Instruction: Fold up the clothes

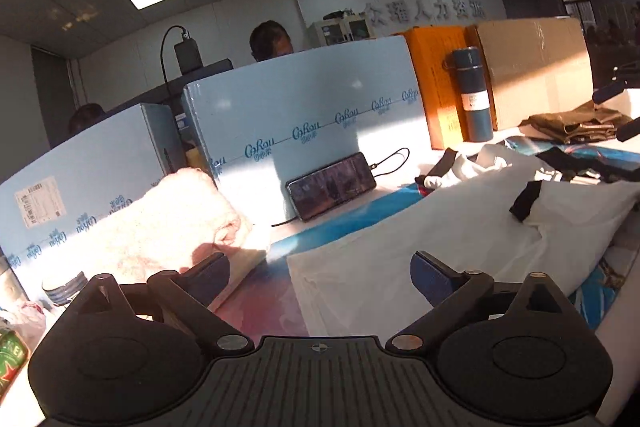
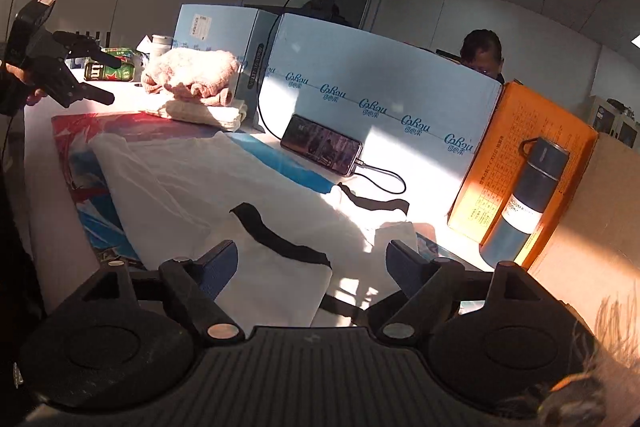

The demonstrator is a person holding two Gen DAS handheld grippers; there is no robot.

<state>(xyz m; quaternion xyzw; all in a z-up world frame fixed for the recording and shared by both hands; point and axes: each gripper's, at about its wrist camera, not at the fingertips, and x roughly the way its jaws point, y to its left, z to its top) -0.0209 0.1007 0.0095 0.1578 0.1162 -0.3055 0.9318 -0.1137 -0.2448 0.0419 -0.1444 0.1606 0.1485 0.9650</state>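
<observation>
Lying flat ahead of both grippers, the white T-shirt with black collar and sleeve trim (image 2: 224, 187) covers a red-and-blue printed mat (image 2: 92, 131) on the white table (image 2: 52, 227). The right gripper (image 2: 312, 259) hangs just above the shirt's black neckline, its blue-padded fingers (image 2: 218, 267) spread apart and holding nothing. The left gripper (image 1: 320, 267) sits over the shirt's plain hem edge, jaws likewise wide and empty; from the right wrist view it appears far to the left, raised off the table.

Beyond the shirt, a dark smartphone (image 2: 322, 145) with a plugged-in cable leans against a pale blue printed cardboard box (image 2: 380, 87). To the right of it stand an orange carton (image 2: 532, 139) and a dark blue steel flask (image 2: 524, 199). Ahead-left of the left gripper, a pink fluffy knit (image 1: 160, 223) is piled on a folded cream towel (image 2: 204, 115). Green cans (image 2: 112, 69) sit farther left. A dark folded garment (image 1: 576, 125) lies far right, partly cut off. What the boxes hold cannot be seen.
</observation>
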